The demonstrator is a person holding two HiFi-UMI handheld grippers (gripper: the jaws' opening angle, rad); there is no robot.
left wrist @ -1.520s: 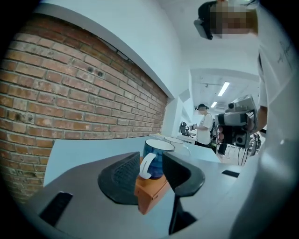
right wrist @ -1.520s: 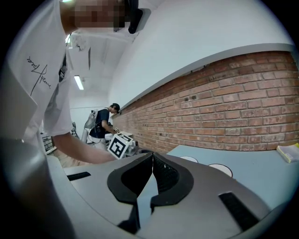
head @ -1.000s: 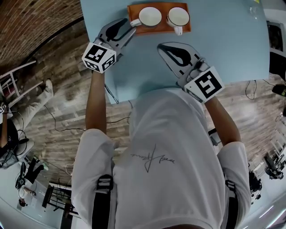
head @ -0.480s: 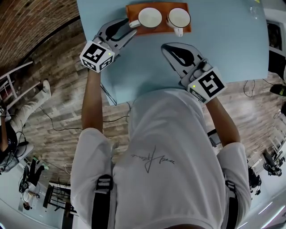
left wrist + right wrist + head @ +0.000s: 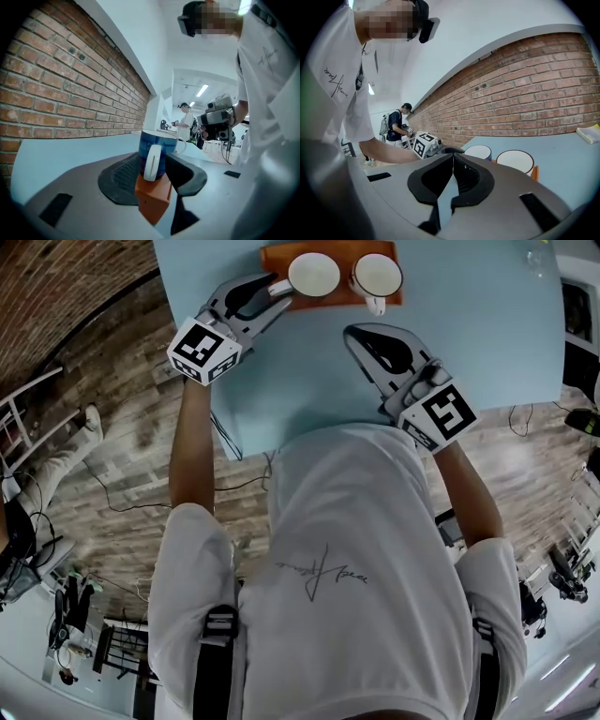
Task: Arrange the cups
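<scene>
White short-sleeved T-shirt (image 5: 375, 521), dark scrawled signature (image 5: 323, 576) mid-chest; black buckled straps (image 5: 216, 652) at 7 and 5 o'clock. Grey, black-padded left gripper (image 5: 278, 292) and right gripper (image 5: 351, 332), each with black-and-white marker cube (image 5: 202, 350).

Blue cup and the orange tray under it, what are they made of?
Blue cup: probably glazed ceramic or enamel; it looks smooth and shiny, with a white handle and white inside. Orange tray: maybe plastic or painted wood; plain, matte, no grain visible.
</scene>
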